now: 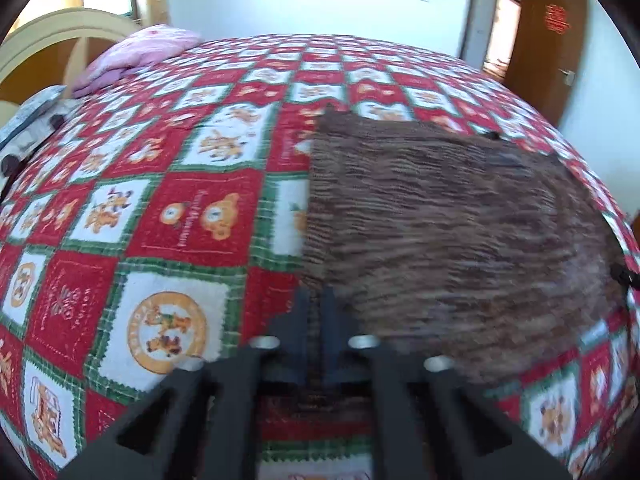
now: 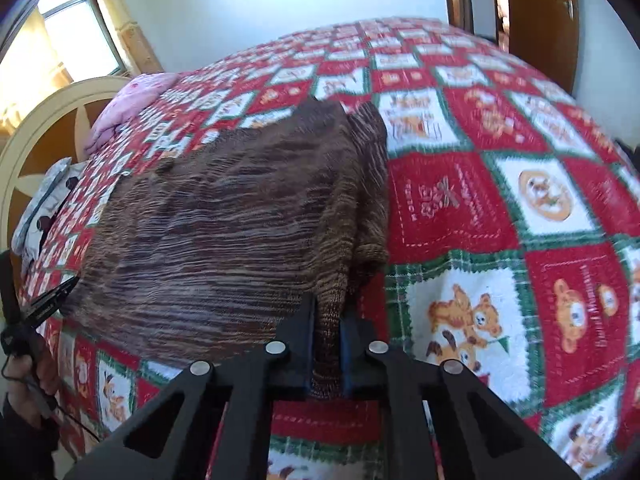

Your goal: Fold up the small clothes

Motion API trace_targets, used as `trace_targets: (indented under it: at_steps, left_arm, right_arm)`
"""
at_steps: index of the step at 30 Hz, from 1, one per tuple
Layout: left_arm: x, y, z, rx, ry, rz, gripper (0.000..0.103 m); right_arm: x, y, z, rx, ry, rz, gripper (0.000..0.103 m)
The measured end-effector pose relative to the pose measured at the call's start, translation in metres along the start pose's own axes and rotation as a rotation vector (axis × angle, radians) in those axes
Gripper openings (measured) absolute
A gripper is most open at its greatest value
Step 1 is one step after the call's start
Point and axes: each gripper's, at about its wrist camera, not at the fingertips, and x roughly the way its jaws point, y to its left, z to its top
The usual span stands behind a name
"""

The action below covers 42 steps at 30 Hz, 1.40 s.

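Observation:
A brown striped knit garment [image 1: 440, 216] lies spread on the bed; it also shows in the right wrist view [image 2: 224, 216]. My left gripper [image 1: 318, 300] is shut on the garment's near left corner. My right gripper [image 2: 328, 312] is shut on its near right corner, with knit fabric bunched between the fingers. A folded flap [image 2: 370, 184] lies along the garment's right edge. The left gripper's tips [image 2: 52, 300] show at the left rim of the right wrist view.
A red, white and green patchwork quilt [image 1: 160, 208] with bear pictures covers the bed. A pink folded cloth [image 1: 140, 52] and a grey patterned pillow [image 1: 28, 116] lie at the far left by the headboard [image 1: 52, 36]. A brown door [image 1: 552, 40] stands at the far right.

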Motion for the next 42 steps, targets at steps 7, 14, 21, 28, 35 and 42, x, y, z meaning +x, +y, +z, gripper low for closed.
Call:
trace_targets:
  at_steps: [7, 14, 21, 28, 35, 42]
  left_arm:
    - [-0.013, 0.004, -0.019, 0.023, -0.004, 0.007, 0.004]
    - [-0.019, 0.000, -0.022, 0.052, -0.015, 0.026, 0.005]
    - [-0.035, 0.011, -0.009, -0.024, -0.095, 0.095, 0.018]
    - [-0.006, -0.005, -0.008, 0.021, -0.045, 0.154, 0.046]
    - [-0.023, -0.009, -0.044, 0.104, -0.079, 0.171, 0.047]
    - [-0.033, 0.001, -0.044, 0.038, -0.074, 0.133, 0.056]
  right_arm:
    - [-0.025, -0.005, -0.021, -0.008, -0.012, -0.012, 0.008]
    - [-0.021, -0.013, -0.021, 0.027, -0.033, -0.057, 0.019]
    - [-0.037, 0.046, 0.004, -0.091, -0.115, 0.010, 0.052]
    - [0.023, 0.133, -0.003, -0.261, -0.005, 0.044, 0.052]
    - [0.019, 0.153, -0.061, -0.353, 0.059, -0.019, 0.052]
    - [0.005, 0.166, -0.033, -0.339, 0.028, 0.071, 0.052]
